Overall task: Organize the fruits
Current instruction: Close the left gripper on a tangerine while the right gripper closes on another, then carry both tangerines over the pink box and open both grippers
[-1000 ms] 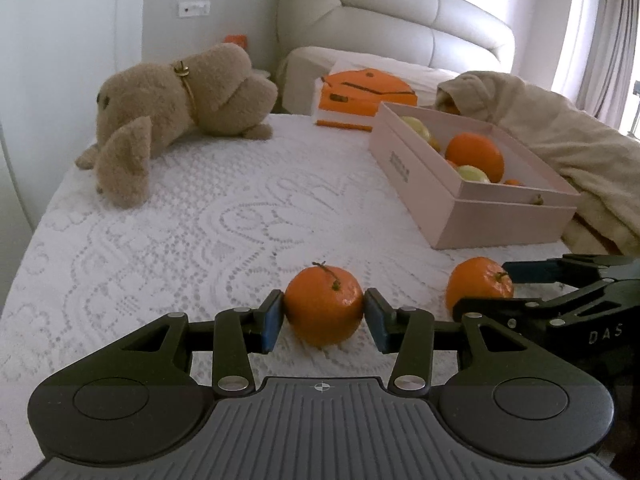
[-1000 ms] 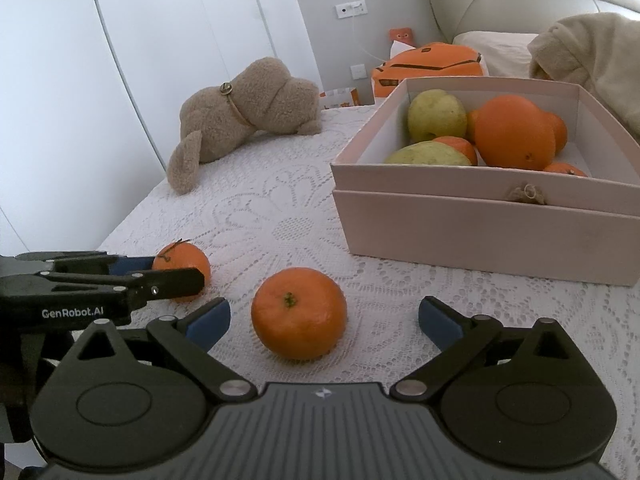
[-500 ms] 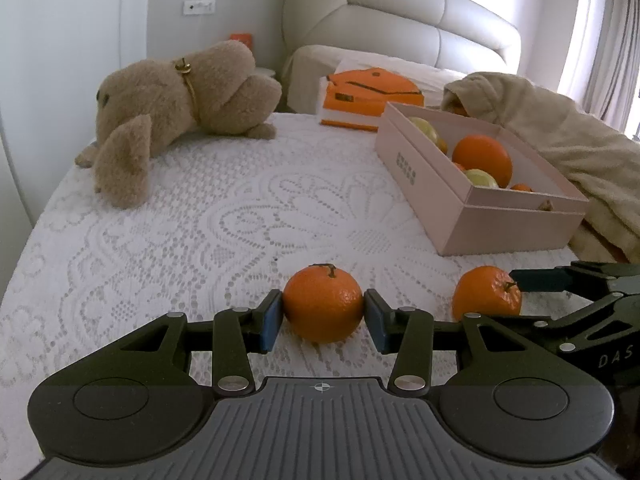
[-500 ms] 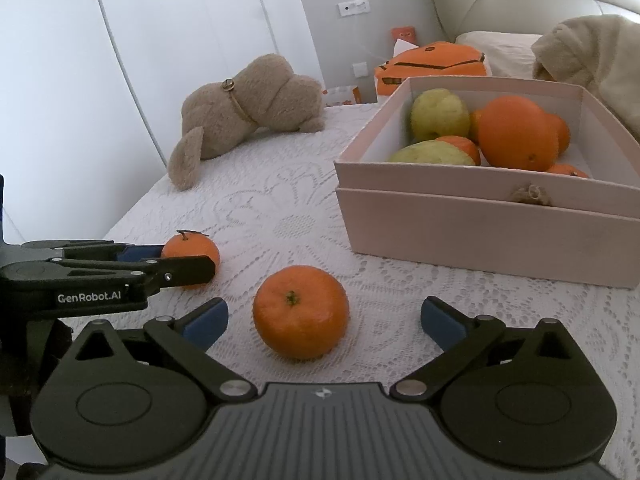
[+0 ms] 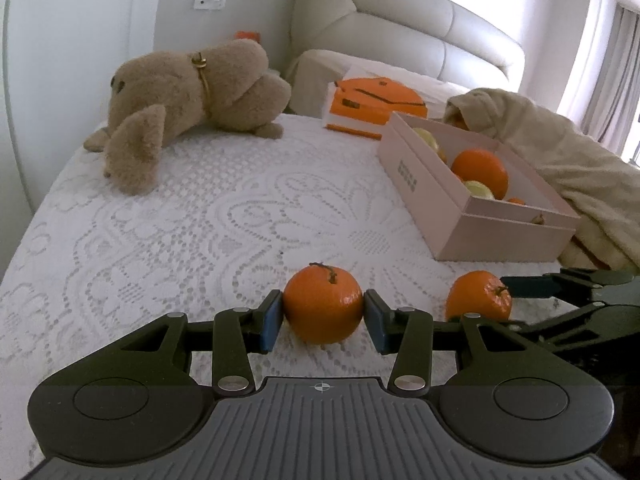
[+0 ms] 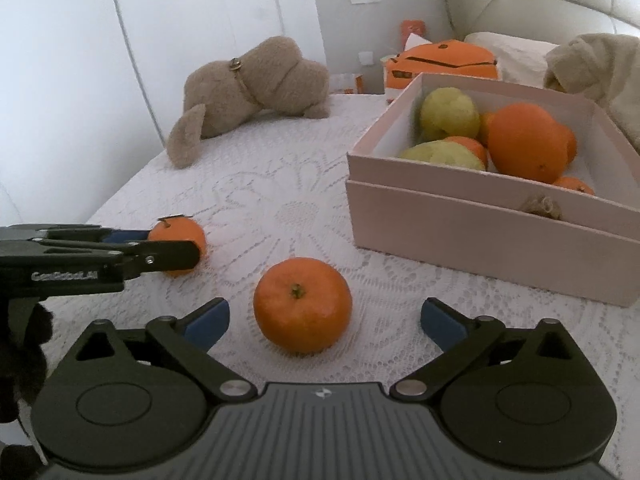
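1. Contents of the pink box [image 6: 480, 228]: we count two yellow-green fruits [image 6: 450, 114], one large orange [image 6: 528, 142] and smaller orange fruit partly hidden behind and beside them. We cannot tell the exact number of hidden pieces.
2. We locate the box on the white lace bedspread [image 5: 180, 220], at the right side, with a beige blanket [image 5: 560, 148] just behind it.
3. We pinch the stemmed mandarin [image 5: 323, 304] with our left gripper [image 5: 323, 318]; both blue pads touch its sides. We cannot tell whether the fruit touches the lace.
4. We hold our right gripper [image 6: 324, 318] spread wide around the second mandarin [image 6: 303, 304], which rests on the lace; neither pad touches it.
5. We note both mandarins lie outside the box, near its front wall.
6. We also see a brown plush toy [image 5: 188, 92] and an orange package [image 5: 372, 106] farther up the bed.
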{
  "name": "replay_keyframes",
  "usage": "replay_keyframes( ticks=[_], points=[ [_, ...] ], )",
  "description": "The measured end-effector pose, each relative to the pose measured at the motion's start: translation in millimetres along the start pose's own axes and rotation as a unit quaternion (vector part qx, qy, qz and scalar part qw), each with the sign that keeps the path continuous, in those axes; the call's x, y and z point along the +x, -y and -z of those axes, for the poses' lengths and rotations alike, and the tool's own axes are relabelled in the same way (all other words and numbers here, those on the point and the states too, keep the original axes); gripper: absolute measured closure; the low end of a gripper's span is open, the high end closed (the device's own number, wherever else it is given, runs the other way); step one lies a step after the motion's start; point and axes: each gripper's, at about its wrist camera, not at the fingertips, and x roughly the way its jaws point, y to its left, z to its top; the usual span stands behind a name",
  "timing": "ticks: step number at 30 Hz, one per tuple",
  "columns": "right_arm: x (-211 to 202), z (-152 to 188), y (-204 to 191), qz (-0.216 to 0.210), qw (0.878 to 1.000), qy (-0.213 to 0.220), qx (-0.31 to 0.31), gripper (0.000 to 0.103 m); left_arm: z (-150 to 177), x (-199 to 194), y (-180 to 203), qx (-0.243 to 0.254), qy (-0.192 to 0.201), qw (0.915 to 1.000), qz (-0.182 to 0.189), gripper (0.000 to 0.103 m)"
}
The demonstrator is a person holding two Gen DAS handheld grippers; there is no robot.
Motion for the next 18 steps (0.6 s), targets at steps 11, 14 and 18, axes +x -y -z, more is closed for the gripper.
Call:
replay_keyframes(
  ticks=[11,14,18],
  points=[
    [-2,-6,-33,0.06,0.996,-0.005,-0.07,0.048,2,1,-1,-0.019,-0.007,0.9998,0.006,0.054],
    [-1,-7,-37,0.058,0.995,-0.01,-0.076,0.054,3,2,0,-0.02,-0.009,0.9998,0.003,0.054],
    [1,-8,-34,0.055,0.996,-0.013,-0.064,0.054,1,5,0,-0.026,-0.01,0.9996,0.002,0.054]
  ],
)
